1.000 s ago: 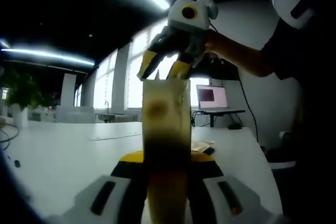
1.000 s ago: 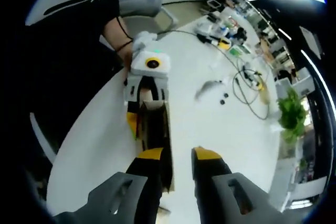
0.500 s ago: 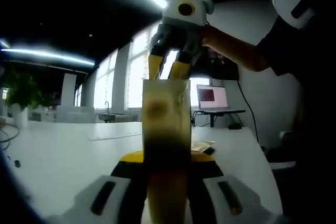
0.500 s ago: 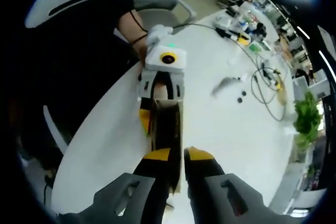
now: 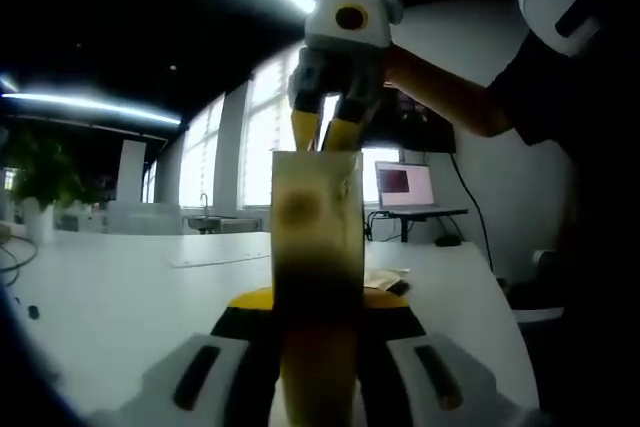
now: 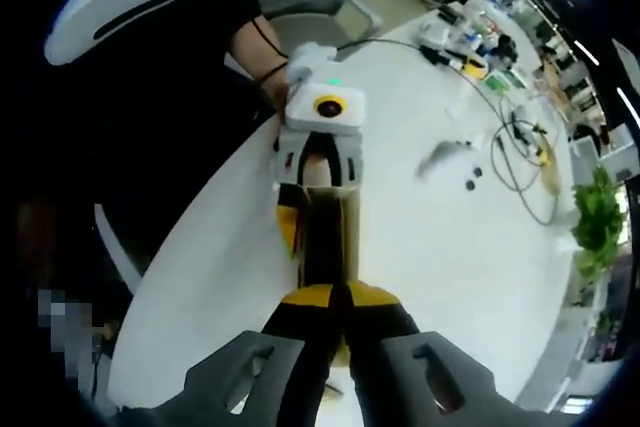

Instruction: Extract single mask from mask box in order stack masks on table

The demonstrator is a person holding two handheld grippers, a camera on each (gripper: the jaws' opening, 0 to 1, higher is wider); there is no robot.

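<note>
One mask box (image 6: 322, 237) between the left gripper (image 6: 316, 209) and the right gripper (image 6: 333, 299): two grippers in all. One white table (image 6: 440, 257), one potted plant (image 6: 598, 232) far beyond the jaws, one open laptop (image 5: 403, 187).

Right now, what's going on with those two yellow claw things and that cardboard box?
A person holds a gripper in each hand over a white table. The left gripper clamps the mask box and holds it up. The right gripper sits at the box's open top with its jaws closed together, apparently pinching for a single mask, though whether it has one can't be seen. A stray mask lies on the table beyond.
</note>
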